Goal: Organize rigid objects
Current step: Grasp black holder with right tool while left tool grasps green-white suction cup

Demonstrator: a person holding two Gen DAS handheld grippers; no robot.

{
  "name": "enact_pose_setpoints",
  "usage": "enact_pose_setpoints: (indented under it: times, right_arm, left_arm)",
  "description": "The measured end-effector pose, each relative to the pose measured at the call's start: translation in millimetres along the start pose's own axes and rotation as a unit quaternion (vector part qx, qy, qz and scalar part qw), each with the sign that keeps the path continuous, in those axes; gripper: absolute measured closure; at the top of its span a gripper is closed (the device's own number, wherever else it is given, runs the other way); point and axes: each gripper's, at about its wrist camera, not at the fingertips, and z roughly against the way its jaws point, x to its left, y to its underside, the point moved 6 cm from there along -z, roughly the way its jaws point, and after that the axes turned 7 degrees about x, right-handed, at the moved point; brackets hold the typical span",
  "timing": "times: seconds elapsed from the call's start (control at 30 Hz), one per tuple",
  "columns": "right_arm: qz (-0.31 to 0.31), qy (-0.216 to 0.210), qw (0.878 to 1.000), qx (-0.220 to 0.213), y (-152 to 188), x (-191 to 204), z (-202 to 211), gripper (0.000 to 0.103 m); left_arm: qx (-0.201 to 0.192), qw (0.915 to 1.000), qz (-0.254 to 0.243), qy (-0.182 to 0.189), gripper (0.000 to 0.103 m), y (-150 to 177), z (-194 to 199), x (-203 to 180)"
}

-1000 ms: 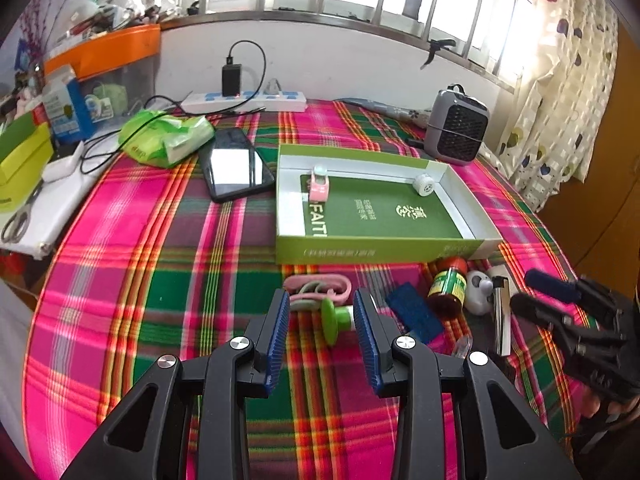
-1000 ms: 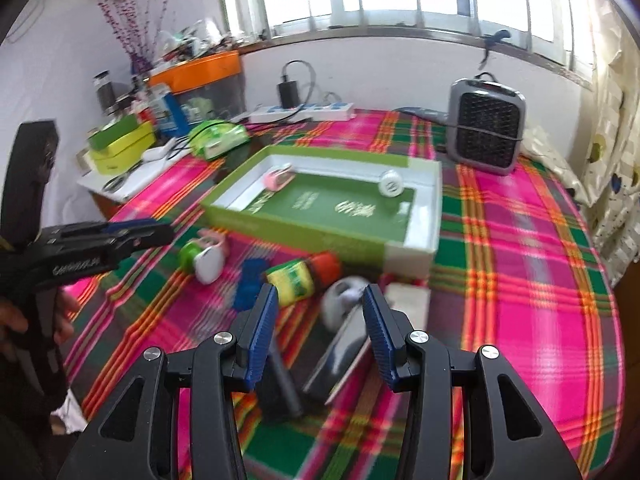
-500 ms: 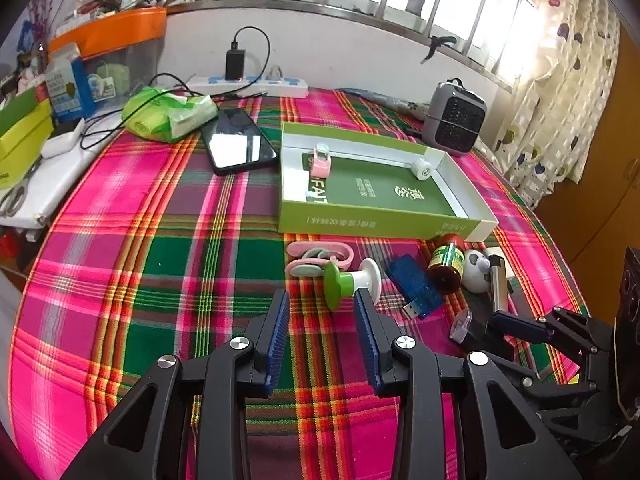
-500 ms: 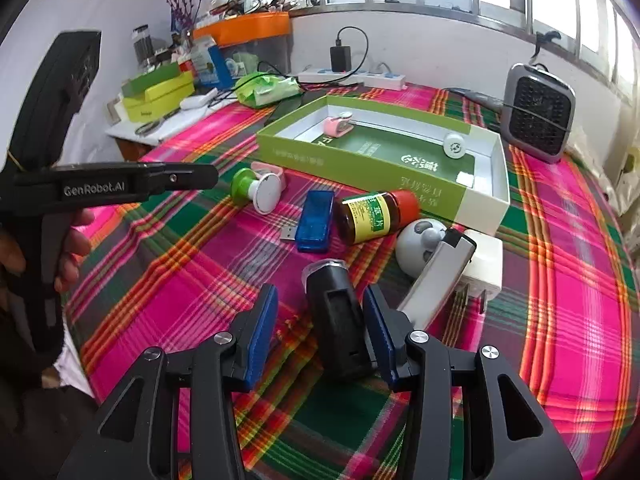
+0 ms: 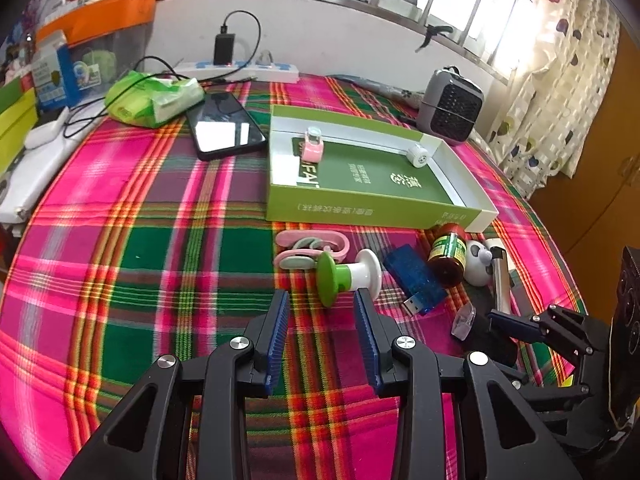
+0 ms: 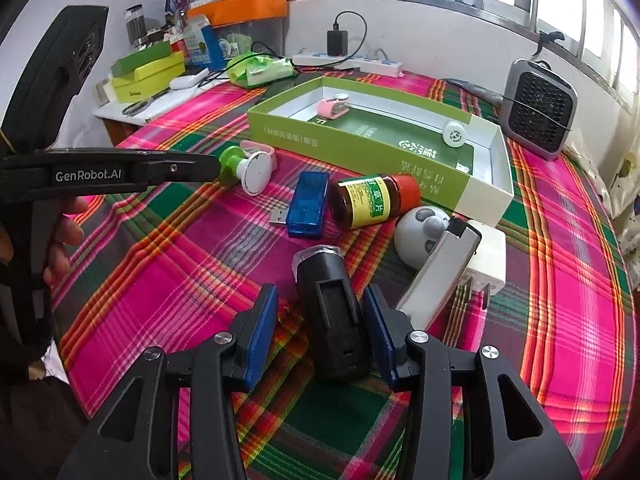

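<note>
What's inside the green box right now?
The green box holds a small pink item near its far left corner and a white round piece toward the right end, both on a dark green printed insert. Whatever lies under that insert is hidden.

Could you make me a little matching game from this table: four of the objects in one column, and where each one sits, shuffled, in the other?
Things:
1. small pink clip-shaped plastic gadget
2. brown glass bottle with red cap and yellow-green label
3. black cylindrical device with a clear end cap
4. translucent blue USB stick

Places:
A. between the open fingers of the right hand-held gripper
B. inside the shallow green cardboard box
C. lying on its side just outside the box's near wall
D. on the cloth between the bottle and the green-and-white spool

Pairs: 1-B, 2-C, 3-A, 4-D
</note>
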Motion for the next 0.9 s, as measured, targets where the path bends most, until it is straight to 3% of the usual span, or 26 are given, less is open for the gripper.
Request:
enact_pose_setpoints:
  times: [0.1,0.17,0.33,0.7,0.9]
  right_arm:
    - [-0.001,0.003,1.0,0.001,0,1,-1,0.058]
    - [-0.002,0.005,1.0,-0.001,1,2,0,0.066]
    - [-0.002,0.011,1.0,-0.001,1,4,1,0.074]
    - [-0.008,0.015,1.0,-0.003,3,4,3,0.074]
    - [-0.012,0.012,1.0,-0.004,3,3,4,0.074]
  left_arm:
    - [0.002,1.0,-0.001,0.006,0.071,-2,-4,-1]
    - [0.003,0.9999,-0.004,0.009,0.071,-3,-6,-3]
    - [0.011,0.9995,-0.012,0.026,0.071,-5,-11,-11]
    - [0.019,0.9978,-0.037,0.051,0.071,2,-12,-33]
    - [0.01,0.9983,-0.05,0.027,0.071,3,-11,-32]
